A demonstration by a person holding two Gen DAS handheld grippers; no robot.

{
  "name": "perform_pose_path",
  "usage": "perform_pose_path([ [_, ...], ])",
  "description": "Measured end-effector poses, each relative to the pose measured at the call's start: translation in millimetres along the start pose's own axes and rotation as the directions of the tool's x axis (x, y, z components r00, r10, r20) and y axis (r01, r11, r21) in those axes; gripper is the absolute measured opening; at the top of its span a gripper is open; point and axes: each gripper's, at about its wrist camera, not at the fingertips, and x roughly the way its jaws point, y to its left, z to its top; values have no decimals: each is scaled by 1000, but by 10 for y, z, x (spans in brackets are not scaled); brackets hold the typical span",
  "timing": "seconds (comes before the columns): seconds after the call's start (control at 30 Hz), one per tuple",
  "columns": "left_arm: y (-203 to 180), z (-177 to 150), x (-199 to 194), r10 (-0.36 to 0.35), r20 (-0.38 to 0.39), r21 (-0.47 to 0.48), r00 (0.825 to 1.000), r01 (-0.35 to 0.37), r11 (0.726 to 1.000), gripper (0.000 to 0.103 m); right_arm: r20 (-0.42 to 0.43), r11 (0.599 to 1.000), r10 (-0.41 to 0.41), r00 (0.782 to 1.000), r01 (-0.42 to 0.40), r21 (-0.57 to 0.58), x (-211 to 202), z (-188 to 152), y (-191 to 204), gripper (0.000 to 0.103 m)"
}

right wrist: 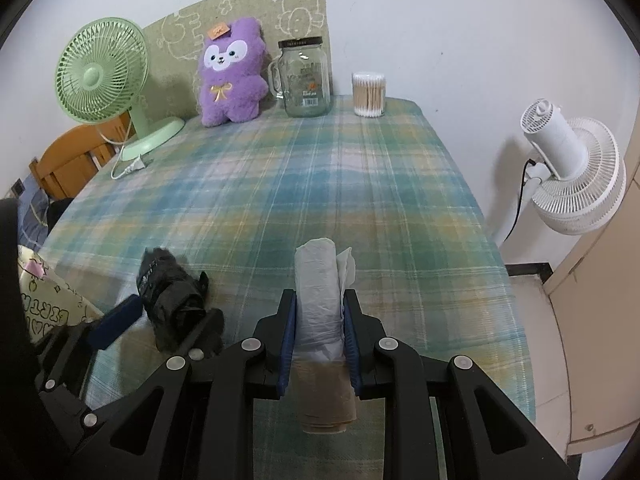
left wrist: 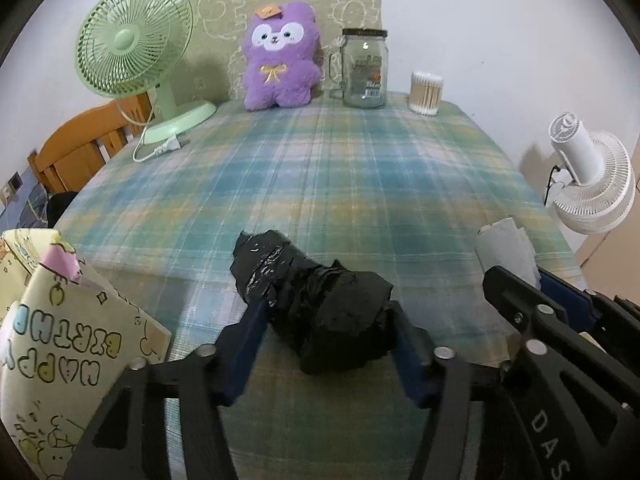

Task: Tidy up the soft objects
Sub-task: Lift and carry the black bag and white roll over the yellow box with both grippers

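We have the right tongs (right wrist: 319, 312) clamped on a roll of whitish plastic bags on a cardboard core (right wrist: 320, 304), held over the near right part of the plaid-clothed tabletop (right wrist: 360, 184). Left tongs (left wrist: 326, 320) straddle a crumpled black plastic bag roll (left wrist: 316, 300) near the tabletop's near edge, left of centre; both blue pads look pressed into its sides. A cream birthday-print paper bag (left wrist: 72, 344) sits at the near left corner. Along the far edge: green desk fan (right wrist: 100, 76), purple plush toy (right wrist: 232, 76), glass mug-jar (right wrist: 306, 80), cotton swab tub (right wrist: 369, 94).
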Motion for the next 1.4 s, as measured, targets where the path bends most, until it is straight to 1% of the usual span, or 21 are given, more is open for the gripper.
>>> perform_pose_path([
  [0.17, 21, -20, -28, -1, 7, 15, 1000, 1, 1000, 44, -5, 1000, 11, 1000, -11, -5, 11, -20, 28, 25],
  [0.4, 52, -88, -119, -14, 9, 28, 1000, 14, 1000, 34, 6, 1000, 8, 1000, -8, -12, -90, -75, 78, 25],
  [0.5, 82, -145, -177, -23, 14, 31, 1000, 22, 999, 31, 3, 1000, 7, 1000, -7, -8, -145, -133, 106, 25],
  [0.87, 143, -342, -438, -45, 29, 36, 999, 44, 998, 29, 19, 1000, 1, 1000, -1, -1, -444, -355, 203, 25],
  [1.07, 138, -421, -615, -50, 46, 59, 998, 47, 997, 28, 31, 1000, -16, 999, 16, 17, -637, -461, 222, 25],
  [1.4, 185, -476, -965, -81, 83, 77, 993, 74, 994, 29, 90, 999, -34, 995, 32, 18, -1004, -537, 299, 25],
])
